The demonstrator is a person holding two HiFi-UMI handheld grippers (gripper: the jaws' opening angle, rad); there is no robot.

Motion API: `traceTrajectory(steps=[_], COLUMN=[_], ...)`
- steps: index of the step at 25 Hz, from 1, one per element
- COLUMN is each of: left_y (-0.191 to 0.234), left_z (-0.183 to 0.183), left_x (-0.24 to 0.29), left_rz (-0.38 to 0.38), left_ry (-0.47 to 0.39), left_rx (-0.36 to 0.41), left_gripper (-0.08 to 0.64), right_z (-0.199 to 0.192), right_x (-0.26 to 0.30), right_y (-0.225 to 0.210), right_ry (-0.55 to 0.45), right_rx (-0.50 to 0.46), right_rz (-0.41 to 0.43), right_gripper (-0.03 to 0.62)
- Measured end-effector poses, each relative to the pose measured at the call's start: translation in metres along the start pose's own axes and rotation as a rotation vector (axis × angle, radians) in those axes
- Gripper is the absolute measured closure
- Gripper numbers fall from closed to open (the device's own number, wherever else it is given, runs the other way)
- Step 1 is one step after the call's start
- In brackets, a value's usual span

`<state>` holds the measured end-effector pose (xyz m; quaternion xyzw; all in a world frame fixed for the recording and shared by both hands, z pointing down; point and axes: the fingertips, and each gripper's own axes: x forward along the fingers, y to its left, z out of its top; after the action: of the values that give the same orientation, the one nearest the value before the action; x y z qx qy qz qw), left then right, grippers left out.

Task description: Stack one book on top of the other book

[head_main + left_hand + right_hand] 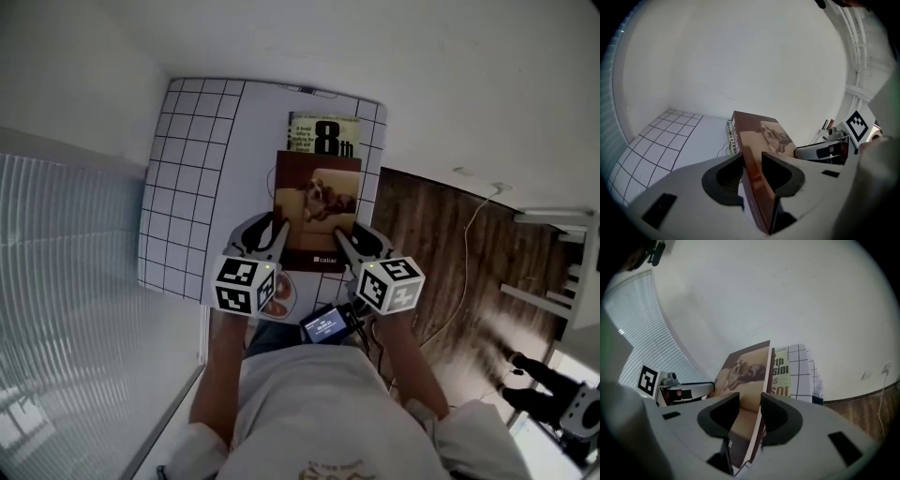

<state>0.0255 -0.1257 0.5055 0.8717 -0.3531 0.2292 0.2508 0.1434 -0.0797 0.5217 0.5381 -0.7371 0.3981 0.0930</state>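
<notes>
Head view: the left tongs [268, 227] and right tongs [347, 234] are clamping the brown dog-cover book [317, 202], hovering it partly over the green book [323, 134] on the desk [187, 169]; the setting-down is looking undone.

Raised brown book [317, 211] with dog cover, far edge over the yellow-green book [322, 133] — that one lying flat

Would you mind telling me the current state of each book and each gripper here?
green book: closed, lying flat on the checked cloth.
brown book: closed, clamped at its near end, overlapping the green book's near part.
left gripper: shut on the brown book's left edge.
right gripper: shut on the brown book's right edge.
</notes>
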Motion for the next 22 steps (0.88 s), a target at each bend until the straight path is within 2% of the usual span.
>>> traceTrajectory(steps=[8,22], left_y=[0.007,0.023], left_z=[0.004,0.012], left_x=[0.024,0.052], left_rz=[-0.045,-0.101], left_ry=[0.011,0.028], left_rx=[-0.017,0.000], left_gripper=[0.430,0.430], right_z=[0.007,0.024], right_x=[0.011,0.037], right_y=[-0.014,-0.031], right_ry=[0.001,-0.014], right_rx=[0.019,0.031], right_rz=[-0.046,-0.093], right_gripper=[0.446,0.446])
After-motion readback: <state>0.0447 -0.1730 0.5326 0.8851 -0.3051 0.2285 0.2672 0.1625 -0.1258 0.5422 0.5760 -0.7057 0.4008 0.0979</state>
